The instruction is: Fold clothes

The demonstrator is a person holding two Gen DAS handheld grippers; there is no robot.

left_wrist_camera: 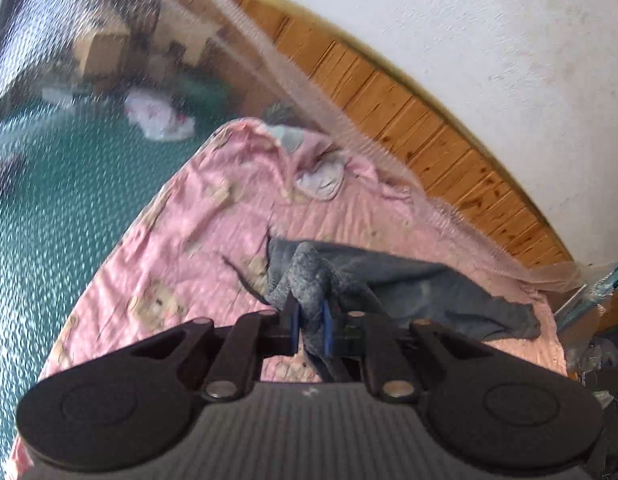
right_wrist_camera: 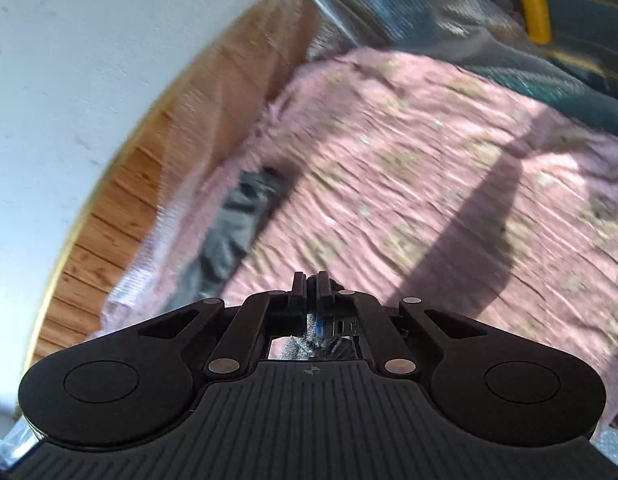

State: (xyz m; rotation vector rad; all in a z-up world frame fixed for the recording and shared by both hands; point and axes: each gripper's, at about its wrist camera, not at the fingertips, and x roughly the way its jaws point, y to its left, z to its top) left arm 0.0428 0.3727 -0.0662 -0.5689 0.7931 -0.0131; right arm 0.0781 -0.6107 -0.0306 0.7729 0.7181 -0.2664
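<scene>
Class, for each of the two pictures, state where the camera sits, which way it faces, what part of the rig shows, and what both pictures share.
Left wrist view: sits on the left gripper, facing along its fingers over the pink bear-print bedsheet toward the wooden headboard; fingers shut on the grey crumpled garment.
Right wrist view: sits on the right gripper, facing across the bedsheet; fingers shut on grey fabric, blurred.
Shared: bedsheet, headboard, grey garment, white wall.

Bedding and room surroundings

A pink bear-print sheet (left_wrist_camera: 213, 216) spreads ahead of the tool, with a wooden headboard (left_wrist_camera: 409, 120), white wall (left_wrist_camera: 489, 40) and mosquito net (left_wrist_camera: 269, 56) beyond.
</scene>
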